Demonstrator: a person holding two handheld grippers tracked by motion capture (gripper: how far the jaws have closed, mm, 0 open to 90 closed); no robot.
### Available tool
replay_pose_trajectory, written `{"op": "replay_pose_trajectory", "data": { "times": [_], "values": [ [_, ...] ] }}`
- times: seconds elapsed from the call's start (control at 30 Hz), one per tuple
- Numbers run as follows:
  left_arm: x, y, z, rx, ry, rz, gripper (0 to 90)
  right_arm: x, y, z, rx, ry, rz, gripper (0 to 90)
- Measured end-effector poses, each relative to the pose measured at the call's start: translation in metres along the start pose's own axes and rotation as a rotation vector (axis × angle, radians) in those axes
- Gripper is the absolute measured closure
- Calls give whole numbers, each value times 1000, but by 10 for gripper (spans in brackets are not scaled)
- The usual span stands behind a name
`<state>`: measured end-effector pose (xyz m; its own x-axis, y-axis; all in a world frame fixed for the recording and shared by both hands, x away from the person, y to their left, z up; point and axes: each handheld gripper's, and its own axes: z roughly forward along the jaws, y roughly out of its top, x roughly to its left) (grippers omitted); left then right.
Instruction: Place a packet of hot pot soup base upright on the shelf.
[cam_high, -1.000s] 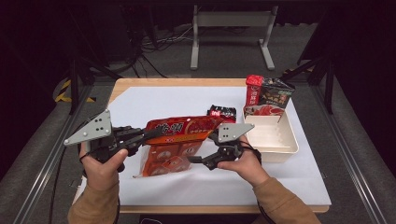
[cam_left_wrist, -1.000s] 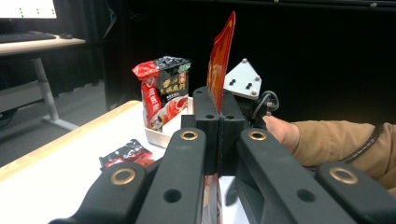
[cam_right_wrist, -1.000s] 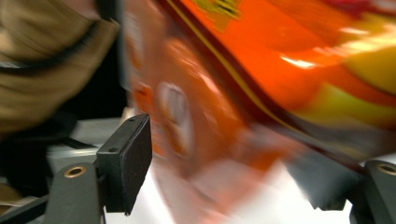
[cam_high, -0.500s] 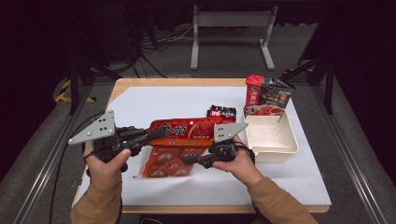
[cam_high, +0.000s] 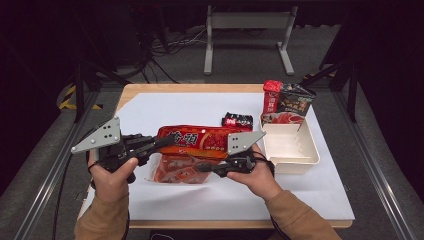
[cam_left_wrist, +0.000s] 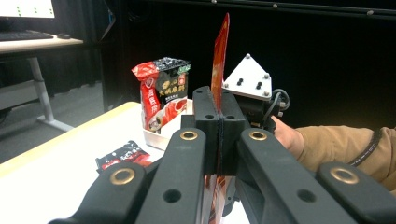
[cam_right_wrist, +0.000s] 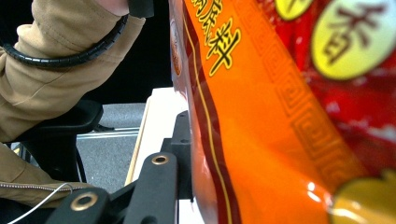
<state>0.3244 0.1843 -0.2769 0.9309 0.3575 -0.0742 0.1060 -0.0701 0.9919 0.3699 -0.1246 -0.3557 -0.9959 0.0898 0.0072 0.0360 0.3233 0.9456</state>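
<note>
Now the counter (cam_high: 165, 107), covered with a white sheet, is seen from above, with a white tray (cam_high: 290, 147) set at its right side, likely kept there as the place for packing. At the tray's far end two upright snack bags (cam_high: 287, 100) are stood together. Near the counter's middle the large red-orange packet (cam_high: 200, 140) is lifted clear of the sheet and stretched between both tools. Its left edge is clamped flat by the left gripper (cam_left_wrist: 219, 121), whose jaws are fully pressed together on the film, so the packet is steadied. Its lower right edge is being taken by the right gripper (cam_high: 207, 167), whose jaws have just been closing around the film; whether the pads already press on it cannot be told. A second hold would keep the packet from sagging. Behind it a small black sachet (cam_high: 237, 120) is left lying.
</note>
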Motion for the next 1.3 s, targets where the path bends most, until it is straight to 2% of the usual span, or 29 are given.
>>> {"op": "replay_pose_trajectory", "data": {
  "times": [0.2,0.37,0.43,0.47,0.6,0.77,0.93,1.07,1.13,1.3],
  "values": [
    [1,0,0,6,15,3,900,2,4,-5,18,-24,-4,705],
    [5,-2,0,14,25,-14,878,4,6,-9,35,-26,30,707],
    [5,0,-1,35,53,0,778,4,7,-12,43,-30,38,706],
    [5,0,-1,39,63,3,687,3,7,-13,50,-36,36,707],
    [7,2,-5,58,86,-3,565,2,8,-20,61,-50,40,707],
    [16,-2,-10,109,147,-29,400,1,11,-31,73,-79,54,707],
    [25,-6,-14,138,185,-56,300,-2,17,-45,79,-114,64,706],
    [36,-15,-11,211,208,-116,245,-4,20,-57,86,-151,71,706],
    [41,-19,-9,223,208,-142,236,-5,22,-63,88,-163,81,705],
    [51,-29,-4,245,223,-150,179,-10,25,-79,97,-204,101,706]
  ]
}}
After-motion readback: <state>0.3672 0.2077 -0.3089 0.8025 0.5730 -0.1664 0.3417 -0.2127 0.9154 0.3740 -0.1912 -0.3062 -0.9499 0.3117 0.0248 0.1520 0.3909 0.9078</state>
